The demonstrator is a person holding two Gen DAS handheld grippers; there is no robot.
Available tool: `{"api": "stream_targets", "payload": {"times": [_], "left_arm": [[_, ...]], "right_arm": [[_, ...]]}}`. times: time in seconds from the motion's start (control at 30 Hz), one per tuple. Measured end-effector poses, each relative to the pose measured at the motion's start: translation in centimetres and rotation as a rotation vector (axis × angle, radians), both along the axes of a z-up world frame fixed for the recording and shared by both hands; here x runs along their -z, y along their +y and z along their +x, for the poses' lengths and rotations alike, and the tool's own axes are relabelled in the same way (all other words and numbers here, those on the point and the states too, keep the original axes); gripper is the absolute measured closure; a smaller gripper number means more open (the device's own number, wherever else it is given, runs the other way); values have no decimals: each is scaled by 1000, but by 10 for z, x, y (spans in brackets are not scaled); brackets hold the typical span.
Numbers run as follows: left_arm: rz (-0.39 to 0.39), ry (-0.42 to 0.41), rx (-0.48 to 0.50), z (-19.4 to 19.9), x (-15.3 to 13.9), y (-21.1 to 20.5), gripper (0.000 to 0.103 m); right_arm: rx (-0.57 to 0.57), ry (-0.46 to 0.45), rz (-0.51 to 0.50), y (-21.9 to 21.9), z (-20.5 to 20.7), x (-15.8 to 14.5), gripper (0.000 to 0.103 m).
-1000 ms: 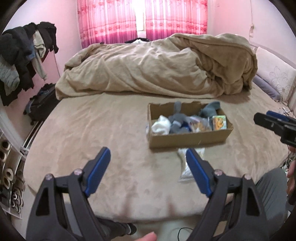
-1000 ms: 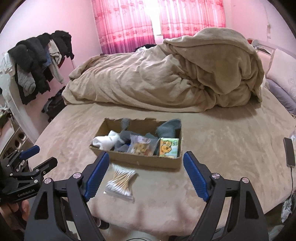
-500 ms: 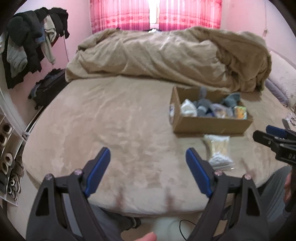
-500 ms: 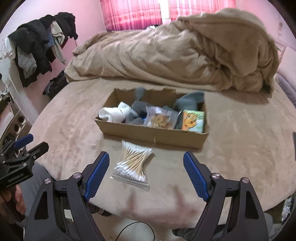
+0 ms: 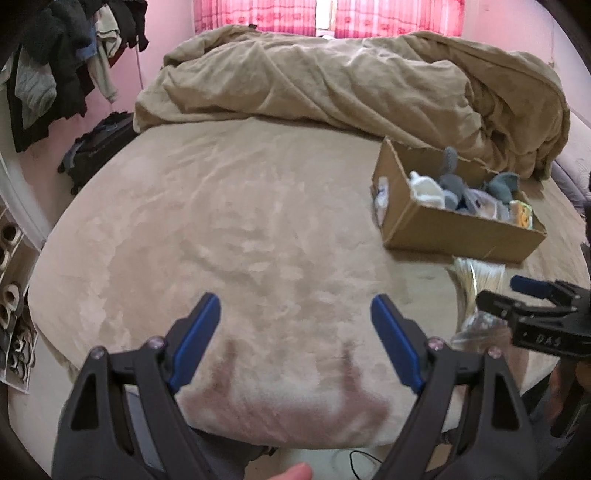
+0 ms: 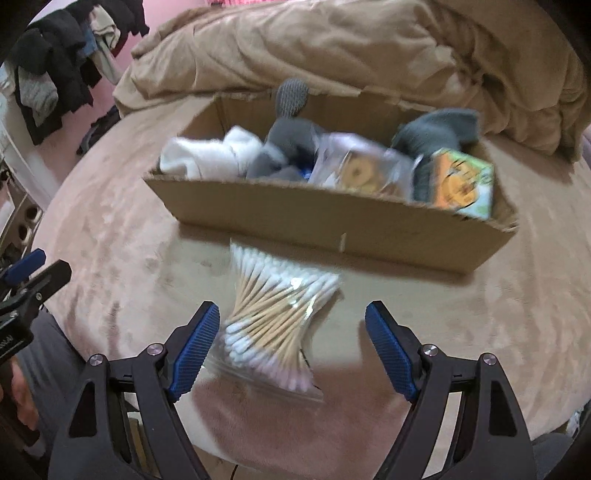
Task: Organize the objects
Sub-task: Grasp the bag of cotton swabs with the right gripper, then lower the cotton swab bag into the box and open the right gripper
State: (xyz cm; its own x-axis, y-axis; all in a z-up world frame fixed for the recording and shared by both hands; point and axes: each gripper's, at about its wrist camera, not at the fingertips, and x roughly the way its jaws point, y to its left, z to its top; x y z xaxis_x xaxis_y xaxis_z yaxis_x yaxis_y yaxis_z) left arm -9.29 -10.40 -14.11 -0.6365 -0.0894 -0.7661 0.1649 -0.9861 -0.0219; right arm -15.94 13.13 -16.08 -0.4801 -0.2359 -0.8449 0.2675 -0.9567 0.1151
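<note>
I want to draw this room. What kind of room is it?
Most likely a bedroom: a big tan bed, a rumpled tan blanket heaped on it, and dark clothes hanging by the pink wall.

Home bedroom: bed (image 5: 240,229) with rumpled tan duvet (image 5: 351,81), pink curtains (image 5: 332,14), clothes hanging (image 5: 55,66) on wall.

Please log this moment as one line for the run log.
left claw: open, empty | right claw: open, above swab bag | box: behind bag, part-filled
</note>
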Motion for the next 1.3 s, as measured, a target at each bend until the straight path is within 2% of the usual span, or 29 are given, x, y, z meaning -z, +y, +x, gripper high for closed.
{"api": "stream_targets", "payload": {"times": [0.07, 0.13, 0.23, 0.33, 0.63, 0.87, 1.03, 1.3], "left_arm": [[-1, -10, 3, -2, 4, 0, 18], [-2, -17, 5, -3, 8, 1, 18], [-7, -40, 2, -6, 17, 3, 18], [2, -67, 3, -10, 25, 4, 18], [7, -61, 22, -9, 13, 17, 18], [34, -5, 74, -15, -22, 41, 18], [53, 23, 105, -28, -40, 58, 18], [73, 71, 112, -64, -61, 67, 18]], "right_arm": [[-13, -7, -1, -6, -2, 6, 23], [-21, 3, 6, -10, -3, 9, 42], [-33, 2, 22, -17, -5, 14, 54], [-61, 6, 14, -19, -3, 11, 59], [-61, 27, -33, 1, 15, -18, 61], [-30, 111, -83, 19, 23, -65, 61], [2, 158, -111, 31, 11, -84, 61], [4, 201, -119, 26, -25, -90, 61]]}}
